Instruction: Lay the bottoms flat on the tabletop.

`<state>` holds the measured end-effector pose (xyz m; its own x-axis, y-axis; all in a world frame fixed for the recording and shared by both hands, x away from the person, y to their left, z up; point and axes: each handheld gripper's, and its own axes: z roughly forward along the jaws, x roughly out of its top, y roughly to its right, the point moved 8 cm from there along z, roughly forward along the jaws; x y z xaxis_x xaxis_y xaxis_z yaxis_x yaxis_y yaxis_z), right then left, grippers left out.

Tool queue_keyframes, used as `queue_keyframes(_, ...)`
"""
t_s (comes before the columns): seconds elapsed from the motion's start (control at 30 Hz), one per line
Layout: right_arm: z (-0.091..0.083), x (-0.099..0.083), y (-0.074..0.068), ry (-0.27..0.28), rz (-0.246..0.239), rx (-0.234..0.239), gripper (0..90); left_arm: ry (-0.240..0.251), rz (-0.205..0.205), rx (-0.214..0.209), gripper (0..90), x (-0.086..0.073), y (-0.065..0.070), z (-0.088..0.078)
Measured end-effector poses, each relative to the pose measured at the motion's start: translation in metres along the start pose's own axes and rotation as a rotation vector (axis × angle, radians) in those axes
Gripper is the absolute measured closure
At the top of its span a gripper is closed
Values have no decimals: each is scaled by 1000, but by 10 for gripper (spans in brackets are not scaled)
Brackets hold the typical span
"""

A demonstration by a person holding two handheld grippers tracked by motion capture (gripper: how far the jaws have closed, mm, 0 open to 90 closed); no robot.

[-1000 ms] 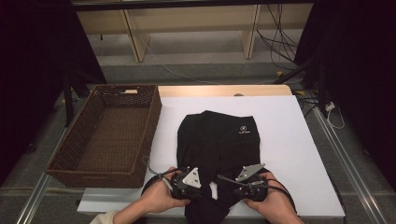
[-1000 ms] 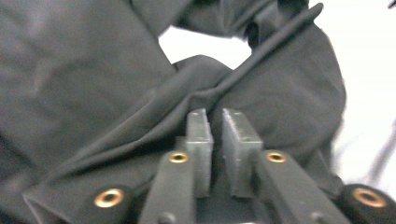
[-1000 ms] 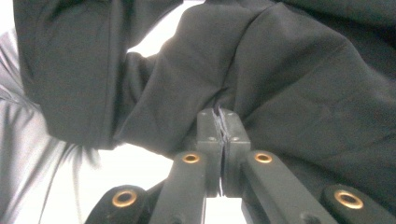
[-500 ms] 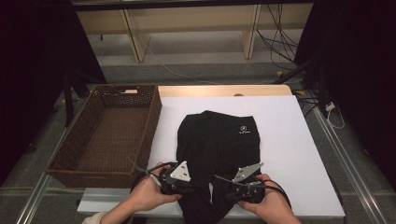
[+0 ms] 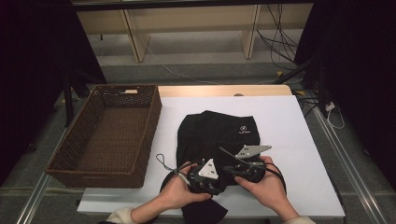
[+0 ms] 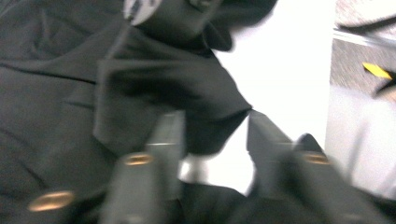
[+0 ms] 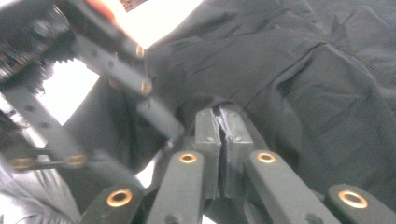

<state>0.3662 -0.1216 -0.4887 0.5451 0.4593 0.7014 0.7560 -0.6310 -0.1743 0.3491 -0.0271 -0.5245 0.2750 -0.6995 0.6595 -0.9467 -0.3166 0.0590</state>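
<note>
- The black garment point(image 5: 217, 140) lies on the white table point(image 5: 299, 140), just beside the wicker basket point(image 5: 107, 135).
- Left gripper point(image 6: 215, 135): jaws have just been opening, now spread, a fold of cloth between them unpressed.
- Right gripper point(image 7: 218, 122): jaws nearly together, pinching the garment's hem.

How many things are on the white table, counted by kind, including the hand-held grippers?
Black garment: 1
Brown wicker basket: 1
Hand-held grippers: 2, the left hand-held gripper and the right hand-held gripper
Total: 4
</note>
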Motion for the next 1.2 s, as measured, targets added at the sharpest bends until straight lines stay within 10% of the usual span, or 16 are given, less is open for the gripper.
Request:
queue_keyframes(0.13, -1, -7, 11, -17, 6, -46, 702, 24, -57, 46, 886, 4, -13, 3)
queue_keyframes(0.3, -21, -31, 25, -89, -46, -129, 570, 54, -87, 65, 894, 5, -21, -4)
queue_keyframes(0.5, -31, -67, 22, -226, -115, -69, 478, 62, -90, 74, 893, 4, -26, -5)
queue_keyframes(0.67, -22, -79, 27, -319, -230, -123, 751, 62, -79, 73, 893, 4, -28, -6)
queue_keyframes(0.97, -40, -35, 57, -94, -10, -141, 874, 119, -3, 95, 685, 17, -29, -20)
queue_keyframes(1.2, -27, -26, 84, -95, 111, -222, 798, 26, 70, -51, 418, 13, 10, 5)
